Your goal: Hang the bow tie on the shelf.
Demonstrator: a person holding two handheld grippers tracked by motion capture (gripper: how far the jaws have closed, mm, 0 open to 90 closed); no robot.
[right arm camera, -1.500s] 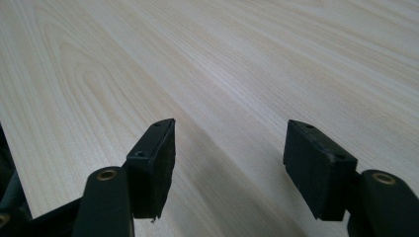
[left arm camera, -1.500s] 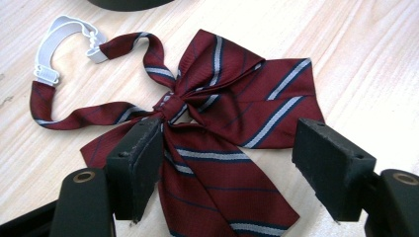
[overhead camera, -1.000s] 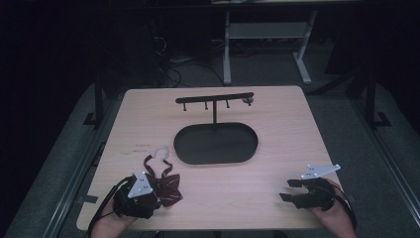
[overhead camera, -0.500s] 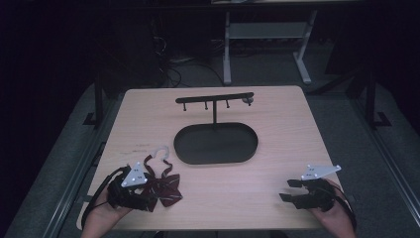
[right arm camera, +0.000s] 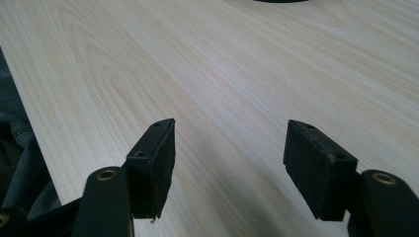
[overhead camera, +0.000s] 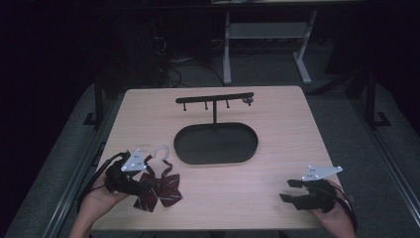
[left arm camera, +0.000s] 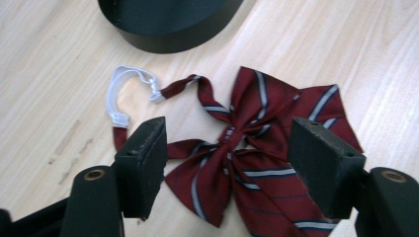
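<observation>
Your left gripper has drawn nearer over the striped bow tie, jaws wide, gripping nothing; right gripper idles open.

High view overhead, facing forward; gripper views close, sharing table.

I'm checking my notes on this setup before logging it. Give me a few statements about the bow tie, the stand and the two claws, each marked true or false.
1. The bow tie lies flat on the table. True.
2. The bow tie hangs from the stand. False: it lies on the table near the left claw.
3. The left claw is open above the bow tie. True.
4. The right claw is shut on a white strap. False: it is open over bare table; the strap lies by the bow tie.
5. The black tray holds the bow tie. False: the bow tie lies beside it.
</observation>
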